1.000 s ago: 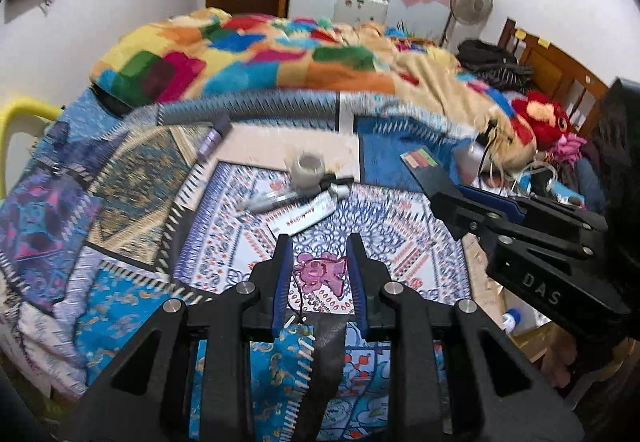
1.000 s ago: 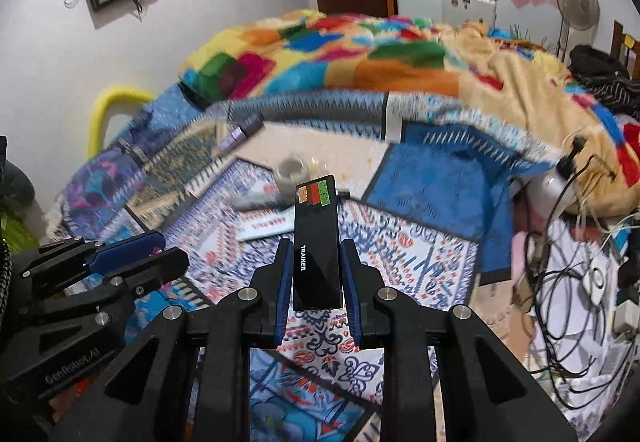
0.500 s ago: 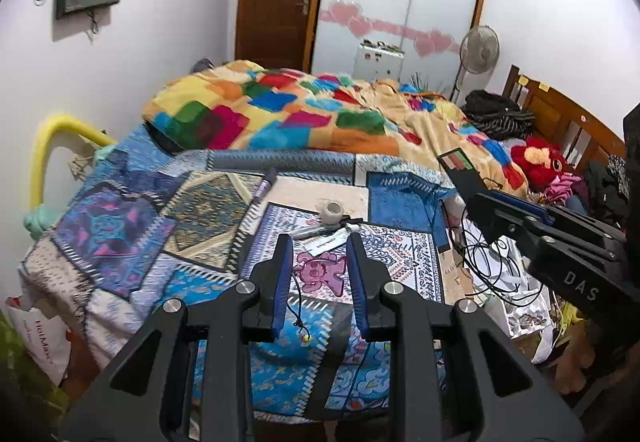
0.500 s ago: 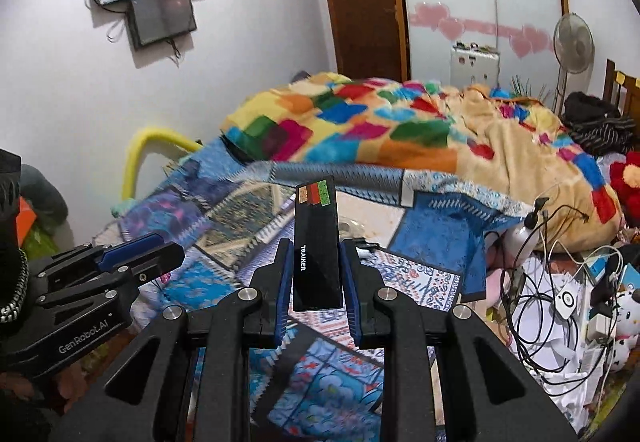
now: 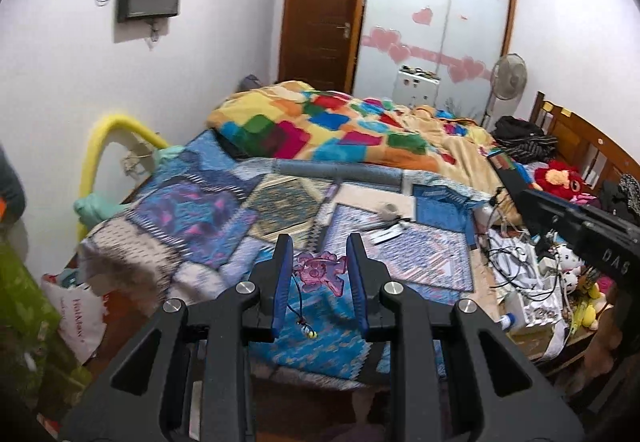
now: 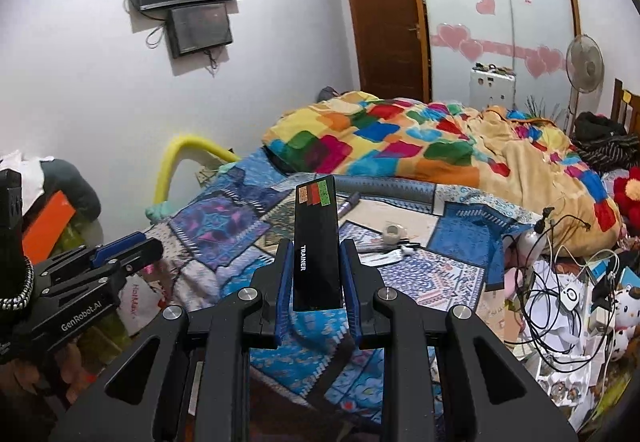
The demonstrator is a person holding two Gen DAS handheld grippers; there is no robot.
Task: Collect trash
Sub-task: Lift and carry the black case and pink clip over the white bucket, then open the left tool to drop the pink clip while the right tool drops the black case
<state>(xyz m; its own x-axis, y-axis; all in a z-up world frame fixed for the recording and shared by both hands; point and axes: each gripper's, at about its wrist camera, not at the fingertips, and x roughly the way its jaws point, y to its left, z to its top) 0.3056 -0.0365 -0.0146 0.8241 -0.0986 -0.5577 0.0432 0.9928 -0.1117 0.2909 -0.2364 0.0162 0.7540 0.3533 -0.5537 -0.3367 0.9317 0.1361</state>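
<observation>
Left claw [image 5: 320, 262] pinching a pink bear-shaped charm [image 5: 320, 274], cord dangling below. Right claw [image 6: 318, 266] clamped on a black box [image 6: 318, 246] marked TRAINER, standing upright between the pads. Beyond both claws, tape roll [image 6: 394, 232] lying on the bed [image 6: 224, 218].

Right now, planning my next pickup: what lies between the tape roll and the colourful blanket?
Right wrist view: only quilt between tape roll and colourful blanket: a beige patch, then a grey-blue fold.
</observation>
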